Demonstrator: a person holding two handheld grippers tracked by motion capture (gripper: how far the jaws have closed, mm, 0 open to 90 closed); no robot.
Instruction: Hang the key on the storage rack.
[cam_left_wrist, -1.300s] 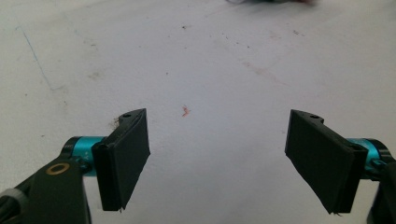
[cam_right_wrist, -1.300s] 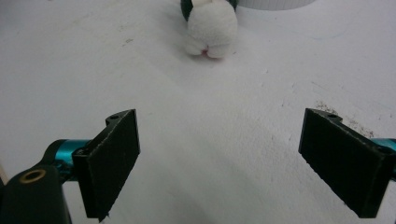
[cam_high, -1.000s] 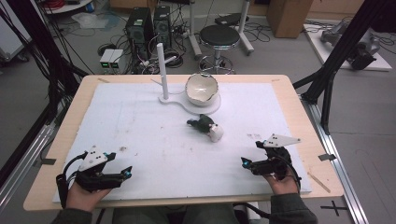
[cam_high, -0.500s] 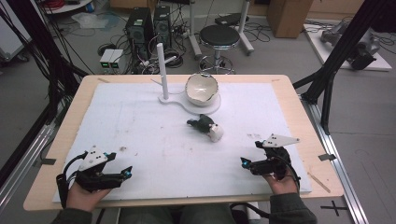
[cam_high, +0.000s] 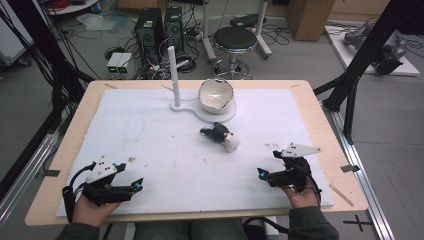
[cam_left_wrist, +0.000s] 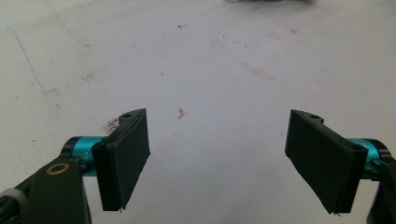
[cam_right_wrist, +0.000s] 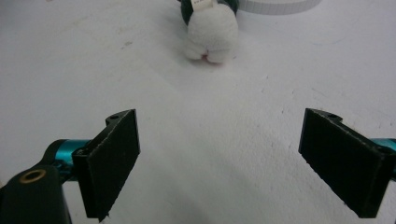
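Ahead of the spread, empty right gripper (cam_high: 266, 174) the plush toy (cam_high: 221, 137) is seen lying, nearer than to the spread left gripper (cam_high: 131, 186).

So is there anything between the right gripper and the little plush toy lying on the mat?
Nothing visible. The right gripper is open, and bare white mat runs from it up to the plush toy, which lies ahead of it.

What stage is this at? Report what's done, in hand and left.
Done: nothing visible; the plush toy lies on the white mat, apart from the bowl on its stand. In hand: nothing; the left gripper and right gripper rest open near the table's front edge. Left: probably grasping the toy.
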